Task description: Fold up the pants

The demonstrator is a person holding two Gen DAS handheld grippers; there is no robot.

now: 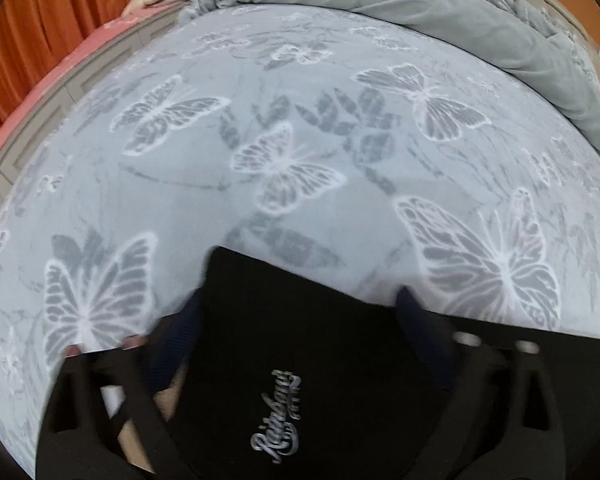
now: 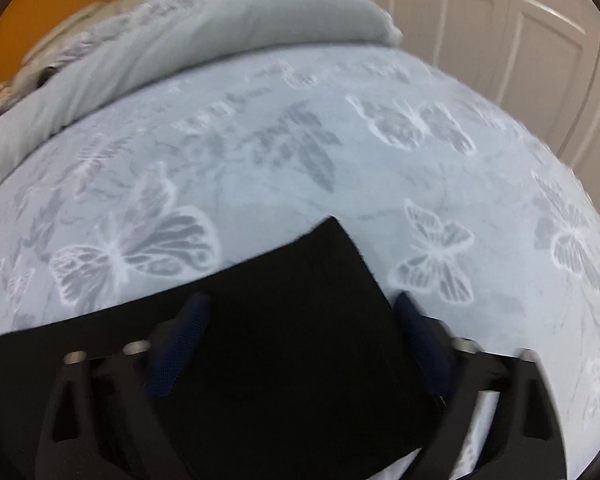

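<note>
1. Black pants (image 1: 284, 344) spread on the butterfly-print bed sheet (image 1: 220, 200), near edge.
2. Left gripper (image 1: 298, 300) jaws apart, straddling one pants corner; white script logo (image 1: 276, 416) between the fingers.
3. Right gripper (image 2: 302, 300) likewise apart over the other corner (image 2: 332, 248).
4. Pad contact perhaps absent; blurred.
5. Grey duvet (image 2: 220, 28) bunched beyond.

Butterfly-print bed cover (image 1: 300, 168), rumpled grey duvet (image 1: 440, 4), orange curtain (image 1: 52, 12), white panelled doors (image 2: 500, 20)
</note>
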